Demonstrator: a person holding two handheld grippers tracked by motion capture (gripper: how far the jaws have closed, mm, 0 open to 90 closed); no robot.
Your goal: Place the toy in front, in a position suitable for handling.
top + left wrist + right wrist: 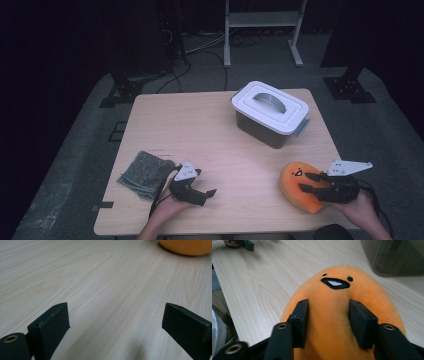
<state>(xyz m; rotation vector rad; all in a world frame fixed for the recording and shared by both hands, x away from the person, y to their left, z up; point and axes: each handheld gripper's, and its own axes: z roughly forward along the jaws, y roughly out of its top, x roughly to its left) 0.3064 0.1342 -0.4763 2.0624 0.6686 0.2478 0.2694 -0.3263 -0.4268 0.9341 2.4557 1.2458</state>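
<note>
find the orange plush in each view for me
High view: orange plush lies at lower right, between the right gripper jaws.
Left gripper view: its rounded edge peeks in at the top right corner.
Right gripper view: it sits centre, face up, both pads pressing into it.
Shared landmark: the wooden table.

both grippers are black. the left gripper (pixel 204 194) carries a pale grey three-cornered plate with small dark holes at its 11 o'clock; the right gripper (pixel 309 182) bears a longer one at its 2 o'clock, and a dark cable trails off at 4 o'clock. up close, the jaws are blocky matte slabs with small screw holes and brass-ringed sockets at their bases.
</note>
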